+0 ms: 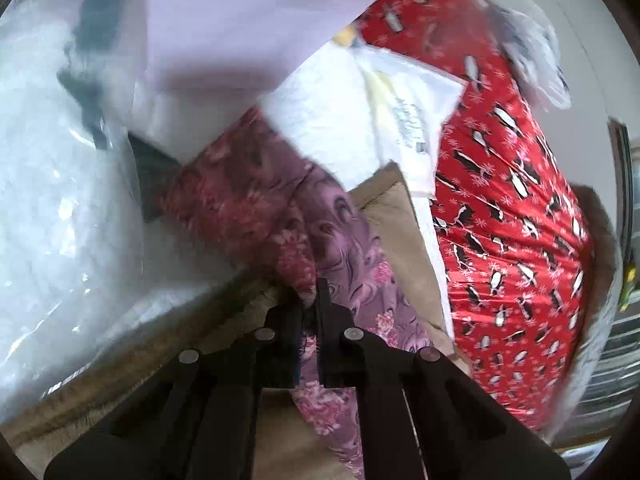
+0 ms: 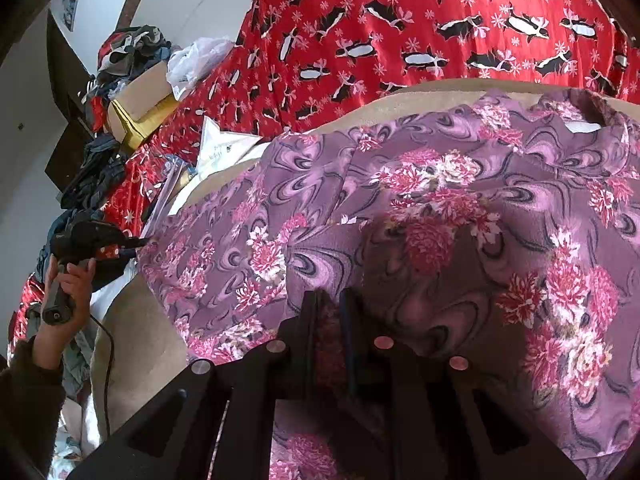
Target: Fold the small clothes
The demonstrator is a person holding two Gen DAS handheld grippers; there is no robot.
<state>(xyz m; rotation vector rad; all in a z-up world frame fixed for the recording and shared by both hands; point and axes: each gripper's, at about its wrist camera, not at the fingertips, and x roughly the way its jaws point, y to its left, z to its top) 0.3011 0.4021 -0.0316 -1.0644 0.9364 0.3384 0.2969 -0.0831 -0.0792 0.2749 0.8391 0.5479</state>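
From the left wrist, the left gripper (image 1: 308,320) is clenched on a narrow edge of the purple flowered garment (image 1: 344,232), which runs up and away from it over a tan pad (image 1: 396,216), with red penguin-print cloth (image 1: 508,184) to the right and blurred papers (image 1: 248,28) beyond (their print too smeared to read). From the right wrist, the right gripper (image 2: 330,320) grasps the same garment's near edge; the cloth spreads ahead and rightward, while the left gripper pinches its far left corner, so both grippers sit along one edge.
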